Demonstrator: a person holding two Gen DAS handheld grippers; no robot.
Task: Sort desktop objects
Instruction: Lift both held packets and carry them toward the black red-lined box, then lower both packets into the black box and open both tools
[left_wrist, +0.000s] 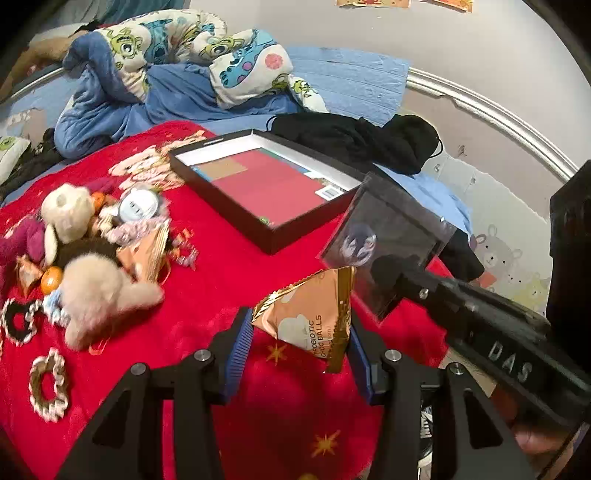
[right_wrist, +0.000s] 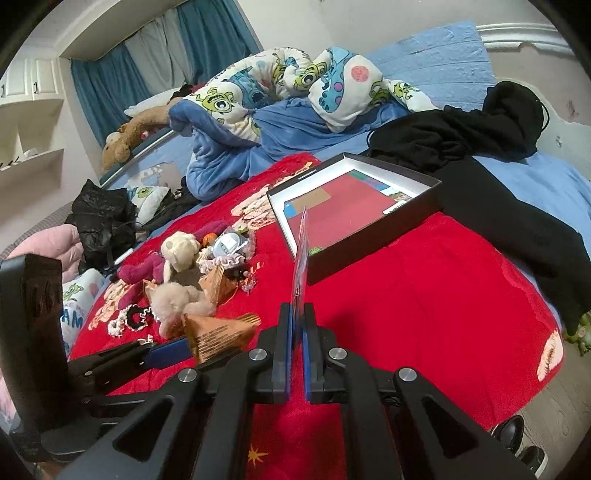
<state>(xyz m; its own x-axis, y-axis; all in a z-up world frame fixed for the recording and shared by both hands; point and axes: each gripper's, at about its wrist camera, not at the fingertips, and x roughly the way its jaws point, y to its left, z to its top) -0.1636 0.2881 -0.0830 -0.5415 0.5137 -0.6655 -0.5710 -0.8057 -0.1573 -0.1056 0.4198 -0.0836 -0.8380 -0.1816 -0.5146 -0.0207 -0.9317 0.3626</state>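
While gripping a gold-edged orange snack packet (left_wrist: 314, 325) printed "PROBIOTIC CHOC BALLS", the left gripper (left_wrist: 299, 332) is hanging above the red blanket (left_wrist: 207, 280). Beside it, the right gripper (right_wrist: 296, 325) is clamping a thin clear plastic sleeve (left_wrist: 384, 240) that is standing upright between its blue pads (right_wrist: 283, 343). Further off, plush toys (left_wrist: 92, 280), scrunchies (left_wrist: 48, 384) and trinkets are lying in a heap at the left. Beyond them, a shallow black box (left_wrist: 266, 192) is sitting open, with black clothing (left_wrist: 354, 140) behind it.
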